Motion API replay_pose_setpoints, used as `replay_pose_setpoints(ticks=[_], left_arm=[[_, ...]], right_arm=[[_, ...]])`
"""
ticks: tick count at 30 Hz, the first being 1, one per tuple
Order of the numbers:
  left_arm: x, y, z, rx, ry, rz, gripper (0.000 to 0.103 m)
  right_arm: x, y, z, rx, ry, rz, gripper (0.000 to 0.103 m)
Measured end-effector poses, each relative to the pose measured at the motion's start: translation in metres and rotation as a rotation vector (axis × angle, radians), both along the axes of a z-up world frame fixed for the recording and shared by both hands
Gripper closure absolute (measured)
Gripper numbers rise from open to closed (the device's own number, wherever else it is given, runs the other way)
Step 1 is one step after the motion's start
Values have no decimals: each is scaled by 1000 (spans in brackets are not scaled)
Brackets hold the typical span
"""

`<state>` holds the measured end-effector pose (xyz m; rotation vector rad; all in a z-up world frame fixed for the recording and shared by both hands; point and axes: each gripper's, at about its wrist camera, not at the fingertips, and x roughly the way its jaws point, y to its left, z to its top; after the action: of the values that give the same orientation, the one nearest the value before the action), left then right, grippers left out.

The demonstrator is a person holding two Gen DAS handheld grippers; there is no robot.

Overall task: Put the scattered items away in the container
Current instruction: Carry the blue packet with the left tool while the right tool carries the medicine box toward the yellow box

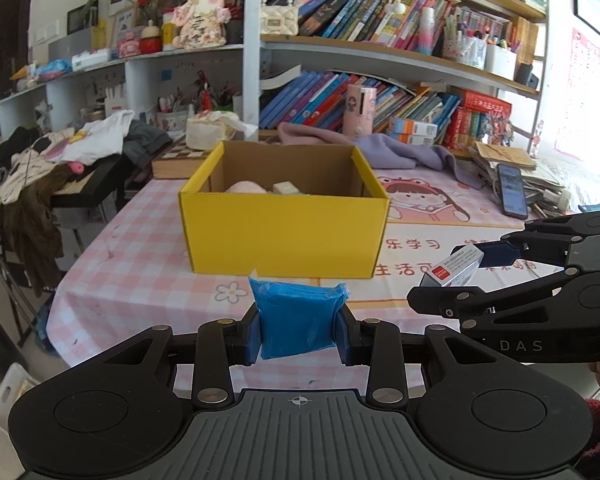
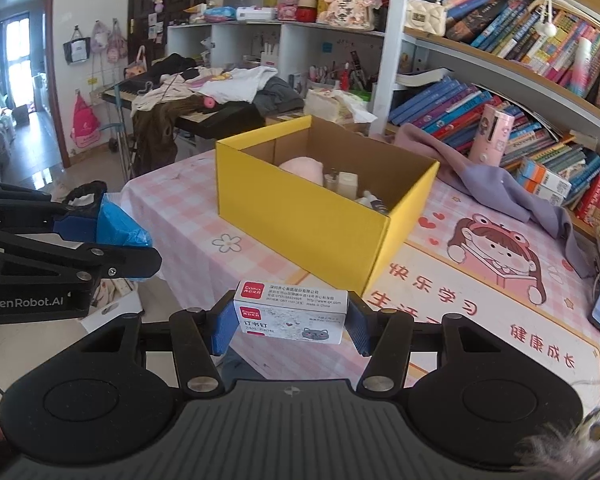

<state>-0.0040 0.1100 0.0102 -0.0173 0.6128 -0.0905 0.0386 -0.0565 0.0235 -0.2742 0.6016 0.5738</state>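
Right wrist | right gripper [image 2: 291,320] pinching Comix staple box [image 2: 291,316] | left gripper [image 1: 299,330] pinching blue packet [image 1: 298,322] | "GenRobot.AI"

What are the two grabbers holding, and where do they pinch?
The left gripper pinches a blue packet by its two sides. The right gripper pinches a small white box by its two short ends.

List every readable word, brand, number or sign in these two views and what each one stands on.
"DAS": right gripper body.
"GenRobot.AI": left gripper body.
"Comix", "订书钉", "Made in China": staple box; its finer print is too small.
"快乐学习", "健康成长": pink table mat.
Blue packet, yellow box: no text.
Book spines, phone screen: unreadable.
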Motion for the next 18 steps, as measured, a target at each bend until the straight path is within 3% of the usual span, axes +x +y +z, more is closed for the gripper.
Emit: replay_pose_setpoints(ticks=[18], left_arm=[[18,8,-10,11,71,41,69]], right_arm=[[21,16,-9,2,43,58,50]])
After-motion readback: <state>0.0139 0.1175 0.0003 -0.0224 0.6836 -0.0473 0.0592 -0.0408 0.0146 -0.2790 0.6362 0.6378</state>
